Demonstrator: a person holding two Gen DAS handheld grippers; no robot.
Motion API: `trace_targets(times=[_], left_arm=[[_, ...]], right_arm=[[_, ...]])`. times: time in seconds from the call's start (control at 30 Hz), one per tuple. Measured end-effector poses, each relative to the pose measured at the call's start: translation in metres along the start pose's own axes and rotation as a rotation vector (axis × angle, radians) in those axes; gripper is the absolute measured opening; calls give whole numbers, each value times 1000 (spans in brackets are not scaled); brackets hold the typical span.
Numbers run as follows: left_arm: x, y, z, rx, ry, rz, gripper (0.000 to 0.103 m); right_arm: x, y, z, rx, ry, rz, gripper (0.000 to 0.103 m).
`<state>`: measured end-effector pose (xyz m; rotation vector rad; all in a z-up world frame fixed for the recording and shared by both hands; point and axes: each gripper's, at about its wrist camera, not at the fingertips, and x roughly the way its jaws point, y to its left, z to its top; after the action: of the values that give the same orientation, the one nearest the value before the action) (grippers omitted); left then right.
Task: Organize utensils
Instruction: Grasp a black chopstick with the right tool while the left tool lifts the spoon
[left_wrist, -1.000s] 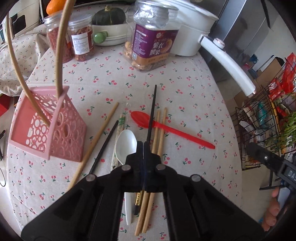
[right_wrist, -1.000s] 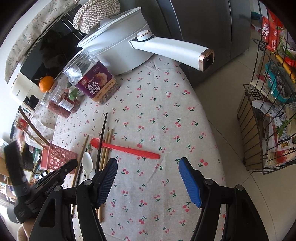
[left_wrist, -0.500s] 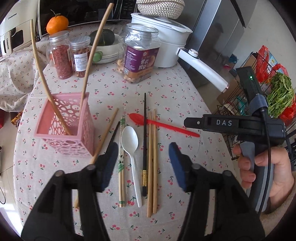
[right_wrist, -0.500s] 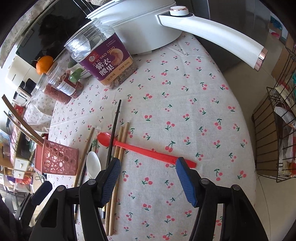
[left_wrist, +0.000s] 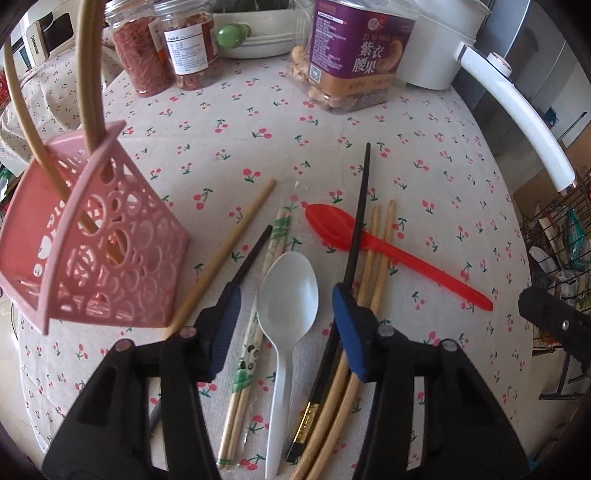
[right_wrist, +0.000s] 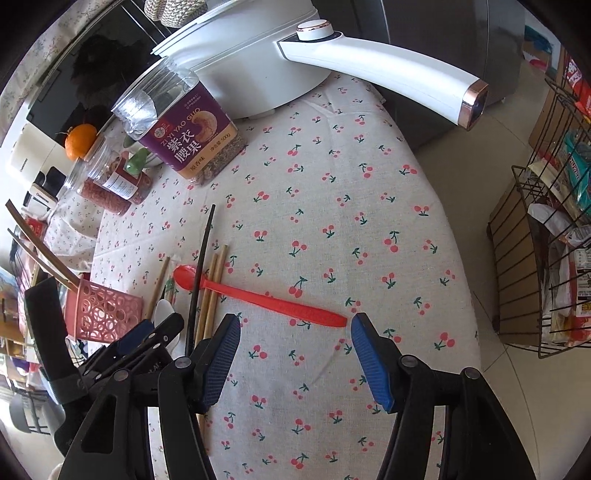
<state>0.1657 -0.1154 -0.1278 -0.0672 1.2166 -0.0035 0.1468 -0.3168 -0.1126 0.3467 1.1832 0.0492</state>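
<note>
1. Over the white spoon (left_wrist: 288, 295), the left gripper (left_wrist: 284, 299) is closing, its blue pads either side of the bowl, not pressing.
2. That spoon's bowl points toward the far jars, handle toward the camera.
3. Right of the spoon, the red spoon (right_wrist: 258, 297) lies crosswise; the right gripper (right_wrist: 293, 341) hangs spread, empty, by its handle end.
4. Left of the spoon stands the pink holder (left_wrist: 92, 258).

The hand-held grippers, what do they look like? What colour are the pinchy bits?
Each hand-held gripper is black plastic: two chunky angled arms joined with small round silver rivets. The left hand-held gripper and the right hand-held gripper both end in blue fingertips, long rounded pads with a fine ribbed texture. From the right wrist view, the left one also shows a thick black handle. No cables or sleeves show.
</note>
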Motion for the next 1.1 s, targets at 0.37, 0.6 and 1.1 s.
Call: trace_targets(times=[0.37, 0.6, 1.1], left_arm=[[-6, 4, 2, 16, -8, -60, 13], [-65, 18, -17, 114, -146, -209, 13], [-169, 99, -34, 203, -570, -301, 13]], right_arm=[[-9, 2, -4, -21, -14, 9, 63], [-2, 22, 4, -31, -18, 20, 62], [68, 103, 46, -179, -15, 37, 22]])
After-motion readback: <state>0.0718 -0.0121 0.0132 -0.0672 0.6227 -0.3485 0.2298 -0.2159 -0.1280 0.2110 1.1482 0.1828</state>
